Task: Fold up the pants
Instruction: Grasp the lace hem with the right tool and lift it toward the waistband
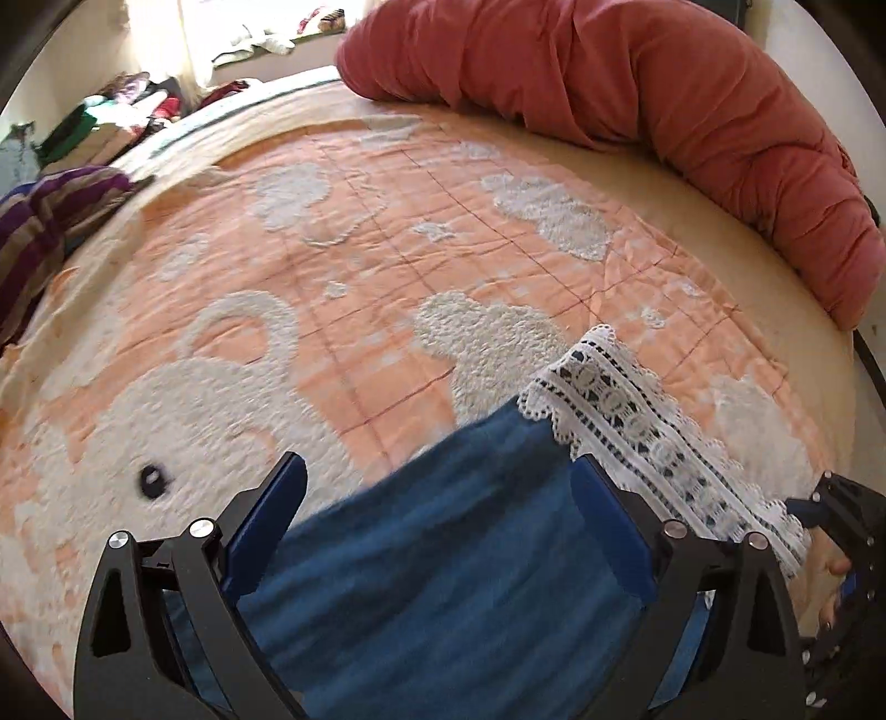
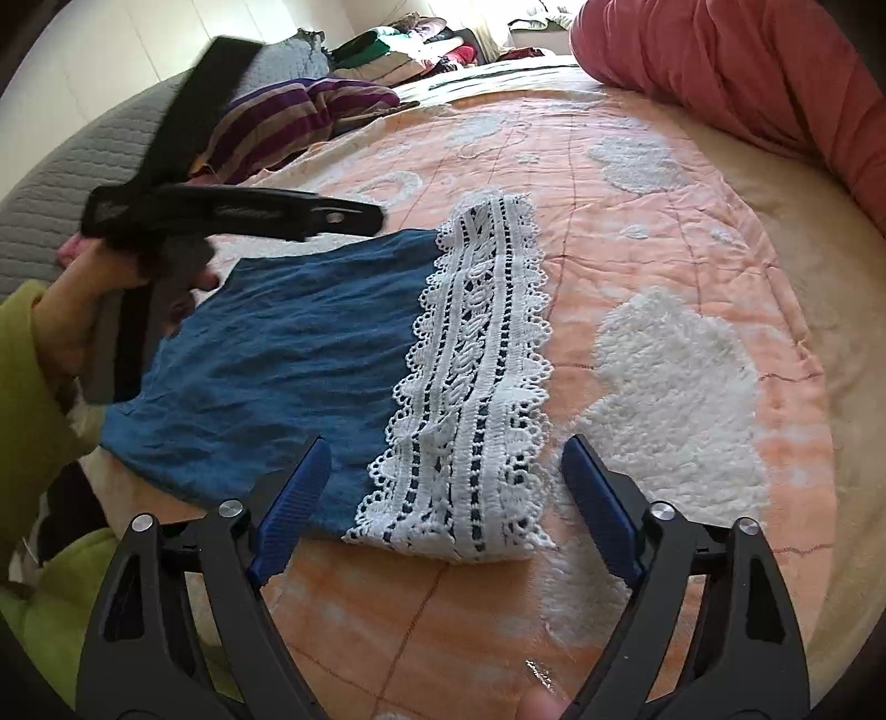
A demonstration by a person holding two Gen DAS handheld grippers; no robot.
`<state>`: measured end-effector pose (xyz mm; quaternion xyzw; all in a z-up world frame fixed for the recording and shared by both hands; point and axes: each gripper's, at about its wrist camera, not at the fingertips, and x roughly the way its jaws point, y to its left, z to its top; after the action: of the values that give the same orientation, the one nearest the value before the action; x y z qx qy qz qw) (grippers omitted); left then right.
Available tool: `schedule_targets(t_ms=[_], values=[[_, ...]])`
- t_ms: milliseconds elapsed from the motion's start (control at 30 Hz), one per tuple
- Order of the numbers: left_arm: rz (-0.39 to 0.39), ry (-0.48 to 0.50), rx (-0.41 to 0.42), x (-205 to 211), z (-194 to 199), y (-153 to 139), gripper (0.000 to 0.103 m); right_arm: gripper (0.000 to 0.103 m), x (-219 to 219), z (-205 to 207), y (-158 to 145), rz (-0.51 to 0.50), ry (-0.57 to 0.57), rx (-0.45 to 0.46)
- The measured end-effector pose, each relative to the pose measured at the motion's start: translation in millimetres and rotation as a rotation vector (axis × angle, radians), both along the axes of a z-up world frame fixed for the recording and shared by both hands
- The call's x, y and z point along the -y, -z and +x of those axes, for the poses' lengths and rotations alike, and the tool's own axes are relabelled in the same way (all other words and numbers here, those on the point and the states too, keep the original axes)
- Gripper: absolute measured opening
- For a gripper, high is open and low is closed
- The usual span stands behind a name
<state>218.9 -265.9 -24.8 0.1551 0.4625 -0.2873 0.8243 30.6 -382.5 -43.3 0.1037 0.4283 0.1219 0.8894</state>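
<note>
The blue pants (image 2: 288, 360) with a white lace hem (image 2: 476, 399) lie folded flat on the orange bedspread (image 2: 637, 232). My right gripper (image 2: 443, 476) is open, its blue-padded fingers straddling the near end of the lace hem just above it. My left gripper (image 1: 437, 487) is open over the blue cloth (image 1: 443, 554), with the lace hem (image 1: 637, 426) to its right. In the right wrist view the left gripper (image 2: 232, 213) shows side-on above the far left corner of the pants, held by a hand.
A long red bolster (image 1: 664, 111) lies along the far and right side of the bed. A purple striped cloth (image 2: 288, 116) sits at the left edge. Piled clothes (image 2: 410, 44) lie beyond the bed. A grey quilted surface (image 2: 61, 183) is at the left.
</note>
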Motion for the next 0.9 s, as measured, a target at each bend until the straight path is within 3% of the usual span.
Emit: schedule_targets(t_ms=[67,200,333,400,567,633,767,900], values=[[-0.006,0.038,-0.022,8,7,10,0.085,0.054,0,3,3,0.026,-0.009,-0.007],[0.01,0.055,-0.086,17,23,29,0.085,0.056,-2,6,7,0.035,-0.025,-0.002],[-0.068,0.073,-0.17,15,33,43,0.086,0.056,-3,13,10,0.06,-0.027,0.0],[-0.079,0.07,-0.186,14,34,46,0.085,0.049,-5,16,10,0.065,-0.046,-0.001],[-0.109,0.1,-0.218,17,24,39,0.043,0.023,-2,21,10,0.087,-0.076,-0.008],[-0.107,0.107,-0.21,21,17,37,0.027,0.02,-5,22,7,0.089,-0.091,0.003],[-0.108,0.1,-0.178,19,9,34,0.011,0.017,-13,23,-3,0.076,-0.122,0.03],[-0.261,0.068,-0.152,-11,5,15,0.007,0.015,-25,22,-23,0.057,-0.171,0.083]])
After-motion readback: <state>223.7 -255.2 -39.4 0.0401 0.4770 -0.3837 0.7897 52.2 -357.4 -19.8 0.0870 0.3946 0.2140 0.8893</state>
